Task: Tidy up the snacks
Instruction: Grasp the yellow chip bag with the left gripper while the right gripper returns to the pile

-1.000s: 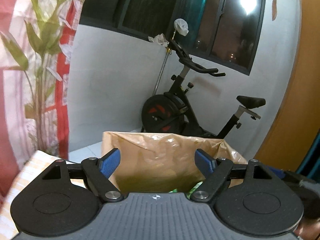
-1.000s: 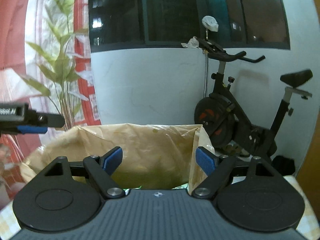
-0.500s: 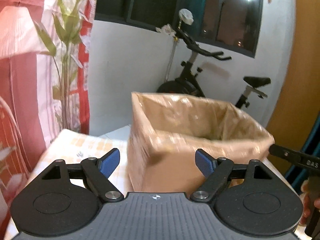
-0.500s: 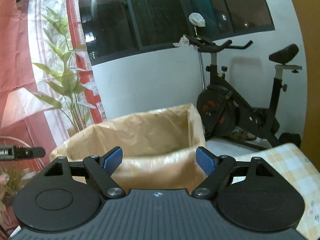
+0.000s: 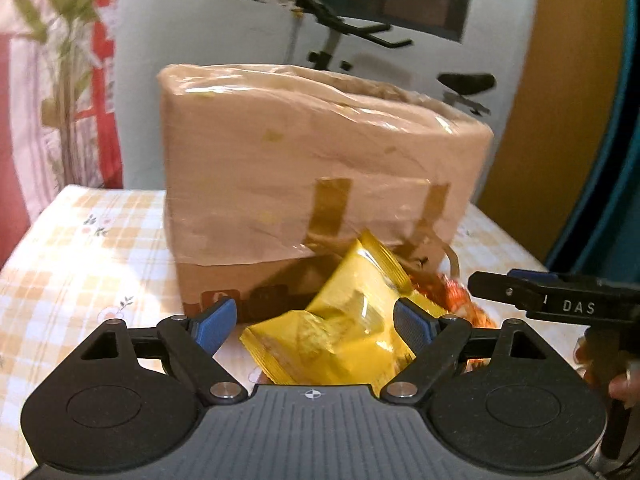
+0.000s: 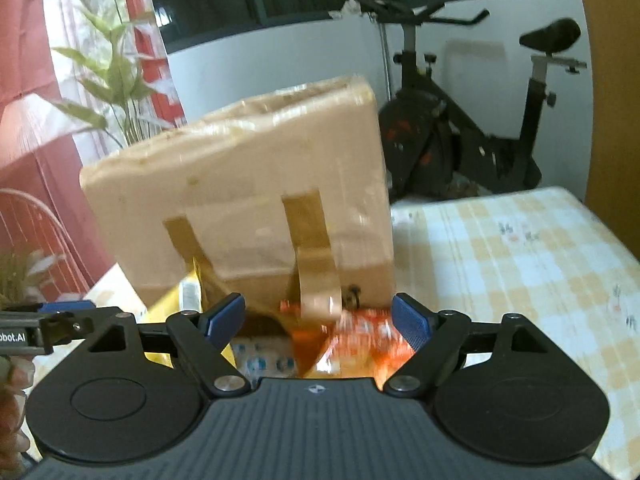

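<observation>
- Yellow snack packet lying directly ahead of the left tool, between its two blue pads, on the checked cloth of the desk.
- Long axis of that packet running on a slant, from the near left corner up to the far right corner, that far end propped against the foot of the cardboard box.
- Left tool spread wide, holding nothing; pads standing just outside the packet's two sides, contact not clear.
- Orange snack packet sitting ahead of the right tool, between its pads and hard against the box's front wall, under a curl of brown tape.
- Right tool likewise spread wide and empty.
- A blue-and-white packet showing low in the right wrist view, left of the orange one; too blurred to say more.
- Box wrapped in clear film, open at the top, standing beyond both packets on the desk.
- Probably the yellow packet first: nearer the left tool, already framed by it, so a short push forward and a squeeze across its narrow width.
- Slanted lie likely to call for a slight twist of the wrist before closing.
- Right tool visible at the right edge of the left wrist view, close by, so some risk of crowding.
</observation>
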Available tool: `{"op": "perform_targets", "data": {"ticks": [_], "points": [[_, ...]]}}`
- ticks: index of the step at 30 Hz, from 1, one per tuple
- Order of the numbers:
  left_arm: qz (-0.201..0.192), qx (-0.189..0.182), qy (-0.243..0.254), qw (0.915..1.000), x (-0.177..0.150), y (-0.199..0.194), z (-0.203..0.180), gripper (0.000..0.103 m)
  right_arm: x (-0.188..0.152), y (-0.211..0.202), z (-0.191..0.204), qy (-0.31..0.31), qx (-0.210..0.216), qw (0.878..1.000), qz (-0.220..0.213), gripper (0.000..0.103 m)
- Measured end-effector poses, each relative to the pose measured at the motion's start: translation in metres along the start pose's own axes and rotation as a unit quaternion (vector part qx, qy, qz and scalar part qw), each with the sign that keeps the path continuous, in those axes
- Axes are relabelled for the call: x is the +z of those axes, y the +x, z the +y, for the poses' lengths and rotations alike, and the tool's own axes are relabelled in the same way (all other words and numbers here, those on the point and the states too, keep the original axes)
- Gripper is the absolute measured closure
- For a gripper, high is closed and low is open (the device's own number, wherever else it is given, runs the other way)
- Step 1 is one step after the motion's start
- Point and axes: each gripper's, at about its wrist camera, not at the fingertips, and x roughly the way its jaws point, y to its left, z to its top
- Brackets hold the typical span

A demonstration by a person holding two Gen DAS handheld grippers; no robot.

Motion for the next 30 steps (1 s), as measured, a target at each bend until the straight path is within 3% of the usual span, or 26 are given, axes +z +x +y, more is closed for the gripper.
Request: {"op": "perform_targets", "data": {"ticks": [9,19,30], "points": [[0.002,-0.002,-0.001,1.0000,-0.001,0.008,0.002,0.015,-0.015,0.003,0.001,-0.003,-0.014,0.999,0.035,0.020],[-0.002,-0.006,0.031,0.9995,0.009,0.028,-0.006,0.013,-0.021,-0.013,0.004,-0.001,-0.013,1.000,0.026,0.020],[-0.005,-0.017,0.002,0.9998,0.004,0.026,0.010,0.012,-0.030,0.005,0.010,-0.023,-0.013,0.998,0.056,0.020]]}}
